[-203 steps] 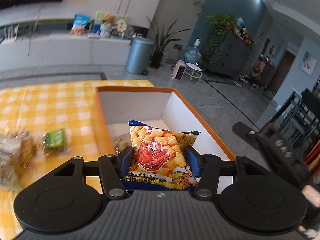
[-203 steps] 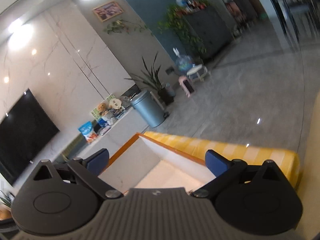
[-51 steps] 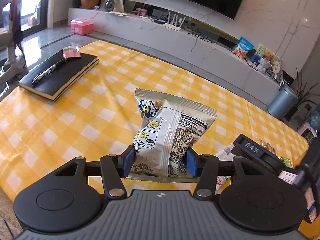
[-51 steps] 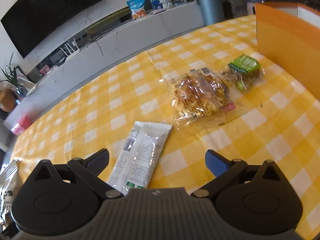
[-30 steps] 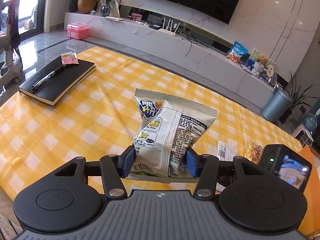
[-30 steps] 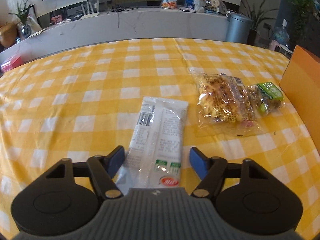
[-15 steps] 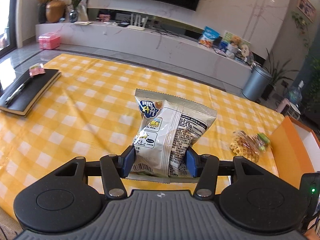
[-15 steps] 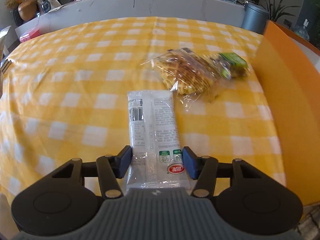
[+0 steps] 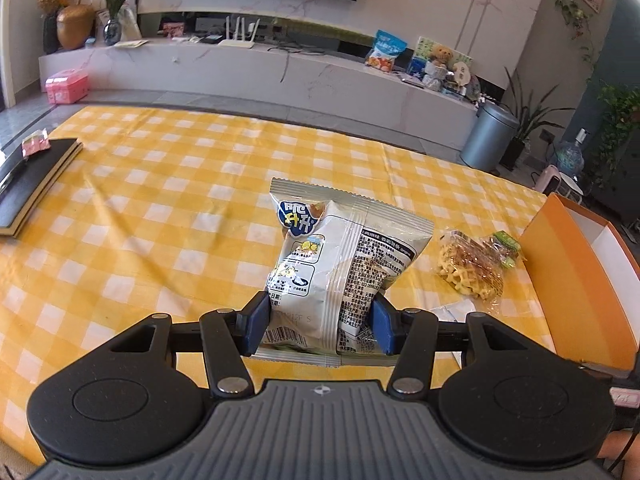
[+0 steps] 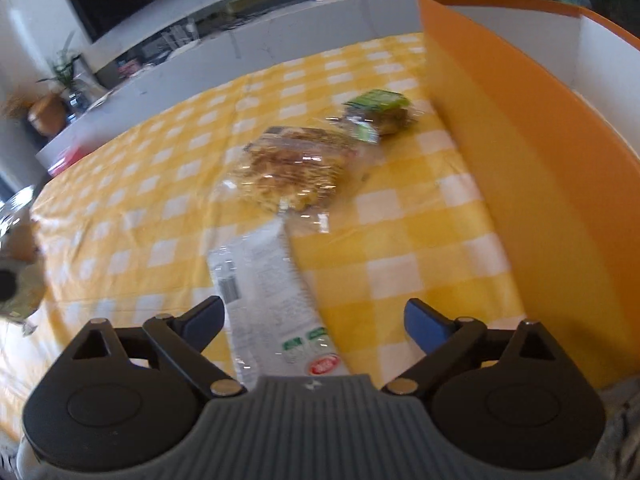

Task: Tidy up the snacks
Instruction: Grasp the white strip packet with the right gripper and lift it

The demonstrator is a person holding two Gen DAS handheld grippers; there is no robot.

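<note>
My left gripper (image 9: 318,322) is shut on a silver snack bag (image 9: 340,256) and holds it above the yellow checked tablecloth (image 9: 168,200). My right gripper (image 10: 314,320) is open, low over a flat white packet (image 10: 268,300) that lies between its fingers, nearer the left one. A clear bag of golden snacks (image 10: 288,168) and a small green-labelled pack (image 10: 378,114) lie beyond it; both also show in the left wrist view, the golden bag (image 9: 470,270) and the green pack (image 9: 506,246). The orange box (image 10: 520,152) stands at the right.
A black notebook (image 9: 32,180) with a pen and a pink sweet lies at the table's left edge. The orange box (image 9: 576,272) has a white inside. Behind the table run a white TV bench (image 9: 280,72) and a grey bin (image 9: 490,136).
My right gripper has opened wide around the white packet and swung right toward the orange box. My left gripper still holds the silver bag and has turned right.
</note>
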